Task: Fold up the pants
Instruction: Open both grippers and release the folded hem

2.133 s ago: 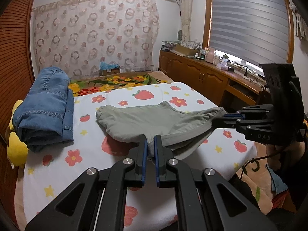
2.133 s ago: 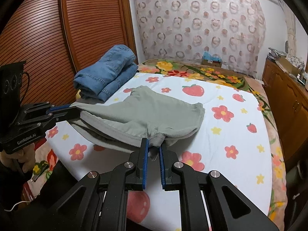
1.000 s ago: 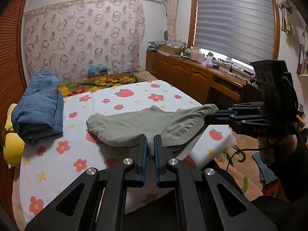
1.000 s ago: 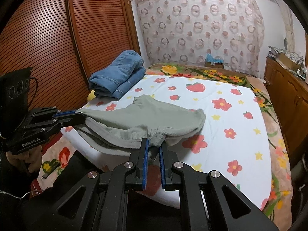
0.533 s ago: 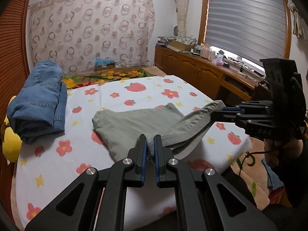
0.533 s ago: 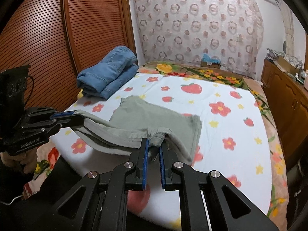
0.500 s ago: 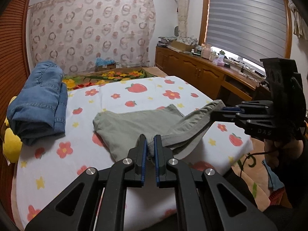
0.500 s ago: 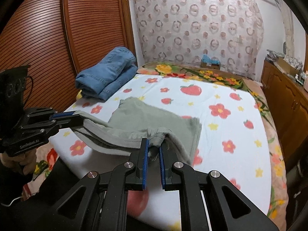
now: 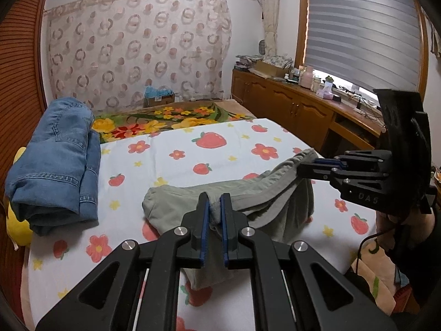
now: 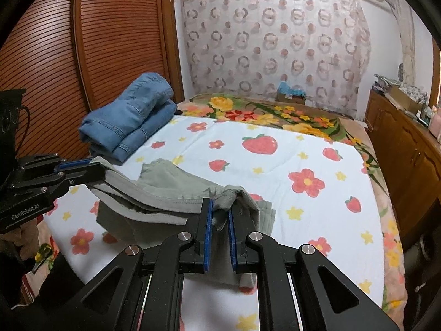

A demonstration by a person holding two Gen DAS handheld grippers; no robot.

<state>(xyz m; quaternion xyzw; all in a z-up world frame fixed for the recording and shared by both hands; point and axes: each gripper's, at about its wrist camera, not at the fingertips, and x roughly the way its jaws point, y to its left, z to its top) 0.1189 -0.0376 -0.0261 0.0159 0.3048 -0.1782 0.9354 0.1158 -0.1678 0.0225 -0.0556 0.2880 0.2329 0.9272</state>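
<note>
Spread across the whole scene, a bed (image 9: 289,149) under a white sheet printed with strawberries and flowers, serving as the folding surface. Parked at the far left against the wooden wardrobe, folded jeans (image 9: 55,162), well apart from the work and probably a finished piece kept out of the way. Laid near the front edge of the bed, grey-green pants (image 9: 248,193), partly resting on the sheet and partly lifted, one edge raised into a taut line between the two tools so the cloth can be carried over itself as a flap. Clamped on the left end of that raised edge, left gripper (image 9: 215,212), jaws almost fully closed with a pinch of fabric between the blue pads. Clamped on the right end, right gripper (image 10: 219,215), likewise nearly closed on a bunched corner of the same garment. Held at matching height, seemingly to keep the edge straight and the fold square. Draped below the grip line, a loose fold hanging toward the near edge of the mattress, not yet flat. Fold apparently midway, cloth not released.
</note>
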